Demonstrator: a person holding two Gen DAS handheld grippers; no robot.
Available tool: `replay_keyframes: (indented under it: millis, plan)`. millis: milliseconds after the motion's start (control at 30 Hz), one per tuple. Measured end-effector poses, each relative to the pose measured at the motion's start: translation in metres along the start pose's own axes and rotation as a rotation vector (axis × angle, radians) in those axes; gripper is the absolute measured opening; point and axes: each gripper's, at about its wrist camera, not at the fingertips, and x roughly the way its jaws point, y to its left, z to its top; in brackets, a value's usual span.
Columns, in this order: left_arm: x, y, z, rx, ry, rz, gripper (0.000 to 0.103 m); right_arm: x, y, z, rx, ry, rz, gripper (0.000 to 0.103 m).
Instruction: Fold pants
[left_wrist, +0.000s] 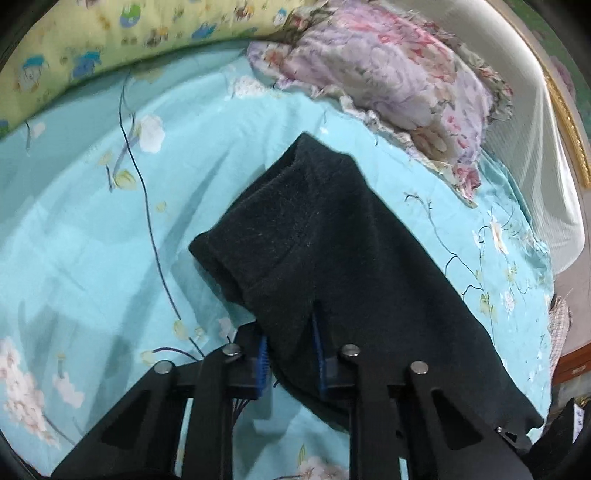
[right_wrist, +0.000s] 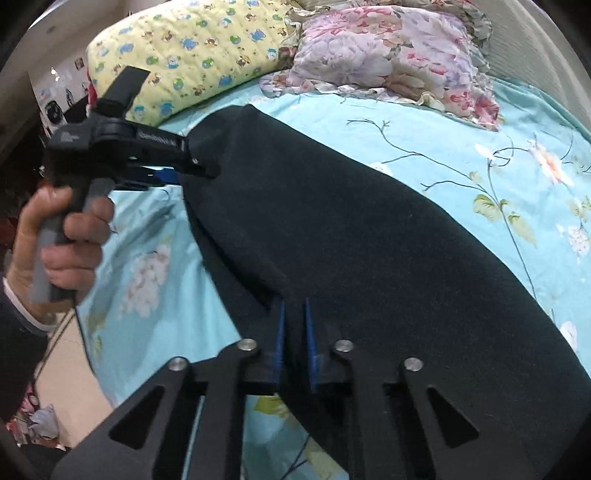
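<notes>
You hold pants (right_wrist: 369, 236) with both tools, cloth lifted over bed (left_wrist: 74, 229), filling centre of both views. Left tool (left_wrist: 290, 354) clamped on dark edge near cuff; right tool (right_wrist: 293, 343) pinches other edge. Legs look already laid together, but cuff end at centre of left view hangs loose. Lengthwise fold probably done; cross folds not yet made. Pillows (right_wrist: 388, 55) at upper frame, apart from pants.

In the left wrist view the fingertips of the left hand-held gripper (left_wrist: 290, 332) are buried in the black pants (left_wrist: 325, 236), so the cloth hides them. In the right wrist view the pants (right_wrist: 369, 229) run off the right edge. The yellow pillow (left_wrist: 92, 55) at the bed's head edge is blurred.
</notes>
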Motion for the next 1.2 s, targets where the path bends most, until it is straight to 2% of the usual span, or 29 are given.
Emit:
replay_keyframes:
  millis: [133, 233, 300, 333, 400, 533, 600, 700, 767, 800, 833, 867, 967, 1033, 1167, 1200]
  plan:
    - [-0.032, 0.004, -0.006, 0.007, -0.056, -0.030, 0.011, -0.013, 0.012, 0.001, -0.028, -0.018, 0.044, 0.007]
    - [-0.040, 0.013, -0.013, 0.004, -0.054, -0.066, 0.011, -0.021, 0.020, 0.000, -0.036, -0.022, 0.084, 0.007]
    - [-0.034, 0.015, -0.018, 0.030, -0.043, -0.043, 0.012, -0.015, 0.021, -0.002, -0.023, 0.014, 0.124, 0.007]
    - [-0.028, 0.016, -0.020, 0.042, -0.035, -0.026, 0.012, -0.009, 0.023, -0.004, -0.026, 0.034, 0.099, 0.007]
    - [-0.023, 0.015, -0.024, 0.060, -0.040, -0.005, 0.018, 0.002, 0.022, -0.006, -0.018, 0.065, 0.054, 0.007]
    - [-0.026, 0.017, -0.027, 0.056, -0.051, 0.001, 0.028, -0.001, 0.006, -0.003, 0.109, 0.070, 0.124, 0.007]
    - [-0.030, 0.019, -0.027, 0.047, -0.055, 0.004, 0.044, -0.014, -0.002, 0.001, 0.139, 0.038, 0.130, 0.009]
    - [-0.038, 0.022, -0.029, 0.037, -0.080, 0.014, 0.051, -0.031, -0.023, 0.013, 0.186, -0.016, 0.145, 0.019]
    - [-0.041, 0.022, -0.029, 0.036, -0.081, 0.004, 0.059, -0.039, -0.044, 0.025, 0.234, -0.052, 0.135, 0.036]
    - [-0.040, 0.021, -0.028, 0.039, -0.081, 0.003, 0.059, -0.040, -0.052, 0.031, 0.254, -0.067, 0.123, 0.049]
    - [-0.037, 0.019, -0.026, 0.044, -0.079, 0.013, 0.059, -0.041, -0.061, 0.037, 0.276, -0.084, 0.113, 0.057]
    - [-0.035, 0.019, -0.024, 0.045, -0.074, 0.019, 0.059, -0.039, -0.072, 0.044, 0.300, -0.097, 0.120, 0.057]
    - [-0.021, 0.019, -0.016, 0.026, -0.041, 0.040, 0.059, -0.013, -0.105, 0.066, 0.392, -0.037, 0.189, 0.057]
    - [-0.014, 0.020, -0.011, 0.012, -0.026, 0.042, 0.059, 0.008, -0.124, 0.074, 0.441, 0.019, 0.203, 0.057]
    - [-0.004, 0.023, -0.009, 0.007, -0.019, 0.050, 0.059, 0.043, -0.140, 0.083, 0.445, 0.122, 0.226, 0.056]
    - [-0.002, 0.023, -0.008, 0.009, -0.021, 0.052, 0.059, 0.052, -0.139, 0.083, 0.431, 0.154, 0.249, 0.052]
